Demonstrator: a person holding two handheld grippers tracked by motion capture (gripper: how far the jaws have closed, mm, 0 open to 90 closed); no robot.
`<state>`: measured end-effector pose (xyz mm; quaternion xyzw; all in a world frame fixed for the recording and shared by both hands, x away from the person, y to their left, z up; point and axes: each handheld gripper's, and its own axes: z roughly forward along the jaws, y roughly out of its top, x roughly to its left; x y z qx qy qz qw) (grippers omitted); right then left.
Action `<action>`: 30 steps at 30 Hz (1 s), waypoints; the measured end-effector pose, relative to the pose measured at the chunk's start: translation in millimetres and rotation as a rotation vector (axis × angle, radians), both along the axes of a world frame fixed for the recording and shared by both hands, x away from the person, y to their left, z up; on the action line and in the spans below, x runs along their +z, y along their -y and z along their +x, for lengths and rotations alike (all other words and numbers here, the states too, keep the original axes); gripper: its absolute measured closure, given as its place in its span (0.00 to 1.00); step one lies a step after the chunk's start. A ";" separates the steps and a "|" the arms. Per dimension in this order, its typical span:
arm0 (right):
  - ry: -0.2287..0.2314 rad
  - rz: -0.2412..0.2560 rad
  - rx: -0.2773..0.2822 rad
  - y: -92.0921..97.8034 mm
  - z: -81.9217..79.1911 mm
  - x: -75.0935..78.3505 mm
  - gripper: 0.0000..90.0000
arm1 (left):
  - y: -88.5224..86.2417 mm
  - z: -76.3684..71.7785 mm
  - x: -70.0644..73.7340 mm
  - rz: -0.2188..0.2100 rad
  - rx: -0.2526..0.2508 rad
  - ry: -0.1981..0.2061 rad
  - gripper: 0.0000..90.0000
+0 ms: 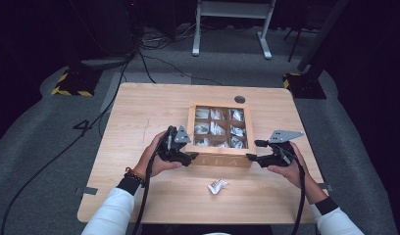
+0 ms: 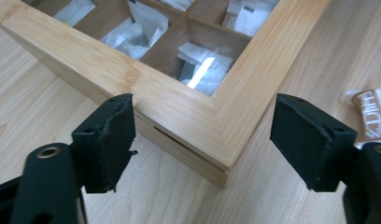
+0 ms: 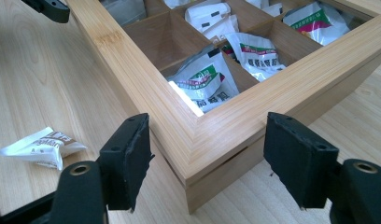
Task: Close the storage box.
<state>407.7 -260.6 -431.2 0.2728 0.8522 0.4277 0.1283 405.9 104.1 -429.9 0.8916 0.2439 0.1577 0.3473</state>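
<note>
Wooden tea box (image 1: 220, 159) on the surface (image 1: 139, 117), left hand-held gripper (image 2: 202, 140) spread around its near-left corner, right hand-held gripper (image 3: 207, 156) spread around its near-right corner, loose sachet (image 1: 217, 186) nearby

One wooden box (image 1: 220, 159) with nine compartments, packets inside too jumbled to count. One loose packet (image 1: 217, 186) on one table (image 1: 139, 112). Two grippers: left gripper (image 1: 186, 157), right gripper (image 1: 254, 151).
</note>
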 end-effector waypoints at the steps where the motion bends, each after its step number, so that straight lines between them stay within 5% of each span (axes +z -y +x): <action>1: 0.001 -0.006 0.001 0.1 -0.4 -1.2 0.35 | 2.2 -1.3 -2.0 0.008 0.009 0.010 0.22; 23: 0.055 -0.046 0.010 -1.7 -8.7 8.7 0.34 | 2.0 -10.7 8.9 -0.002 0.035 0.070 0.20; 30: 0.083 -0.081 0.024 -1.6 -15.1 13.7 0.32 | -3.9 -18.4 13.5 0.026 0.043 0.109 0.19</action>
